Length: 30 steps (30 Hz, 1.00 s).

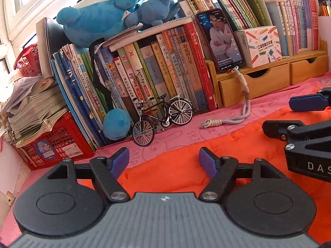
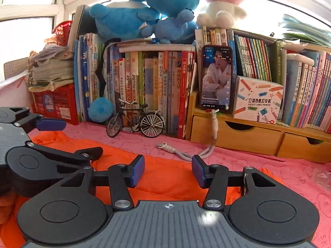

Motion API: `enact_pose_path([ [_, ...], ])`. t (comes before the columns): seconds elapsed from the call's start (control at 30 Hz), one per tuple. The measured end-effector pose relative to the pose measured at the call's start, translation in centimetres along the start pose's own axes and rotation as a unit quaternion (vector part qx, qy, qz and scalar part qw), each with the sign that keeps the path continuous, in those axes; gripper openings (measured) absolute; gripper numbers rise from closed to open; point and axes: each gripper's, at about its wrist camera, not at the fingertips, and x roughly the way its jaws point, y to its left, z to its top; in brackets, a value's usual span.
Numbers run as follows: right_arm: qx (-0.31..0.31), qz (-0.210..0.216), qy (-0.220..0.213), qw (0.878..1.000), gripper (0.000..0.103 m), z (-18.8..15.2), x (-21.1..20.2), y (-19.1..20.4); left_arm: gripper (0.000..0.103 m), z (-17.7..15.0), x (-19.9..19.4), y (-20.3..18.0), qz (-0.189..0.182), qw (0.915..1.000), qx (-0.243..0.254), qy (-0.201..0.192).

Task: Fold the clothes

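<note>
Both hand-held grippers, left (image 1: 164, 162) and right (image 2: 168, 171), gape empty above orange garment (image 2: 165, 177).

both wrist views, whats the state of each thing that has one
left gripper: open, empty, over the cloth
right gripper: open, empty
orange garment: spread out, wrinkled
phone: screen on, propped upright
wooden drawers: shut
toy bicycle: standing upright

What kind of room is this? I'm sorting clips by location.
Probably a child's bedroom or study corner at home: rows of children's books, blue plush toys piled on top, and an orange garment spread on a pink cloth.
</note>
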Motion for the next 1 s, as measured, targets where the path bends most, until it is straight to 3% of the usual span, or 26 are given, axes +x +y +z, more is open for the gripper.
enact_pose_path([
  [0.17, -0.085, -0.093, -0.001, 0.992, 0.062, -2.7, 2.2, 2.0, 0.081, -2.1, 1.9, 0.2, 0.04, 0.9988, 0.026, -0.001],
  [0.4, -0.202, -0.149, -0.031, 0.967, 0.064, -5.1, 2.5, 4.4, 0.088, -4.1, 2.6, 0.6, 0.066, 0.9962, 0.055, -0.015],
  [0.7, -0.194, -0.183, -0.035, 0.963, 0.079, -5.8, 2.5, 1.8, 0.094, -5.1, 3.3, 1.9, 0.086, 0.9946, 0.055, -0.017],
  [1.0, -0.097, -0.218, 0.017, 0.971, 0.086, -6.5, 2.5, -4.2, 0.101, -5.7, 4.6, 5.8, 0.094, 0.9953, 0.018, 0.017],
])
